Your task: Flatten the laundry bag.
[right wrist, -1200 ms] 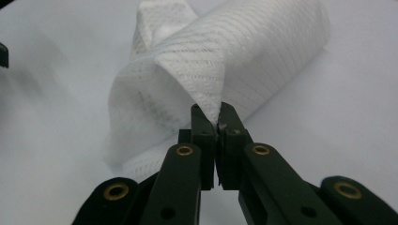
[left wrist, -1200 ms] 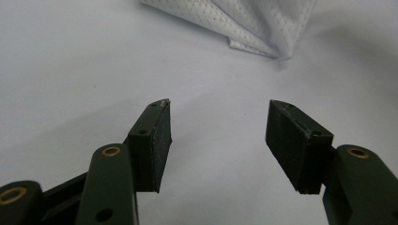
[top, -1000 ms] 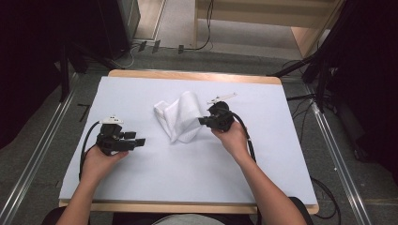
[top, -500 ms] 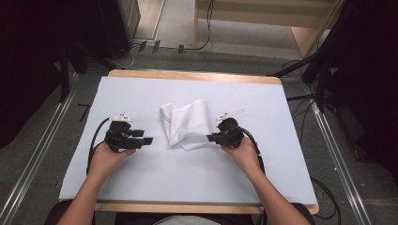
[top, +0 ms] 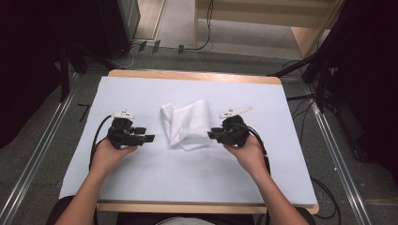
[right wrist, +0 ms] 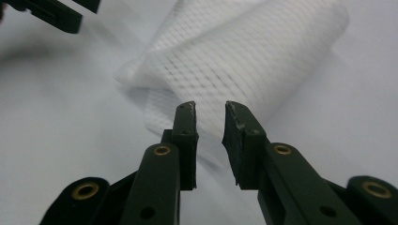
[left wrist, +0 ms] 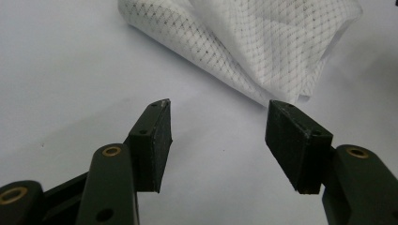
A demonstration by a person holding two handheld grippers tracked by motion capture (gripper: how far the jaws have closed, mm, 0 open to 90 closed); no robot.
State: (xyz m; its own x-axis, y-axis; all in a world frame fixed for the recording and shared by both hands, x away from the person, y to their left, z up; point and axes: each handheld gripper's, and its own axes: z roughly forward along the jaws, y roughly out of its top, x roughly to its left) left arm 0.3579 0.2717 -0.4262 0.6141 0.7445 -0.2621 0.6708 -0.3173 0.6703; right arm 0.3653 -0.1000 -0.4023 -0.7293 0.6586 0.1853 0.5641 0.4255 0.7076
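Observation:
A white mesh cloth (top: 187,124) lies loosely folded in the middle of the table. My left gripper (top: 149,138) rests on the sheet just left of it, open wide, with nothing between its jaws (left wrist: 219,105); the cloth (left wrist: 253,42) lies a little ahead of them. At the cloth's near right corner is my right gripper (top: 211,135). Its jaws (right wrist: 210,107) stand a narrow gap apart, and the cloth (right wrist: 244,56) sits just beyond their tips, not between them. The left gripper (right wrist: 51,14) shows far off in the right gripper view.
A white sheet (top: 187,183) covers the table, whose wooden edge (top: 187,75) shows at the back. Metal rails (top: 328,140) run along the floor on both sides, and cables lie behind the table.
The right gripper has come down and toward me from the cloth's upper right to its near corner. The cloth has settled flatter. The left gripper has shifted slightly right.

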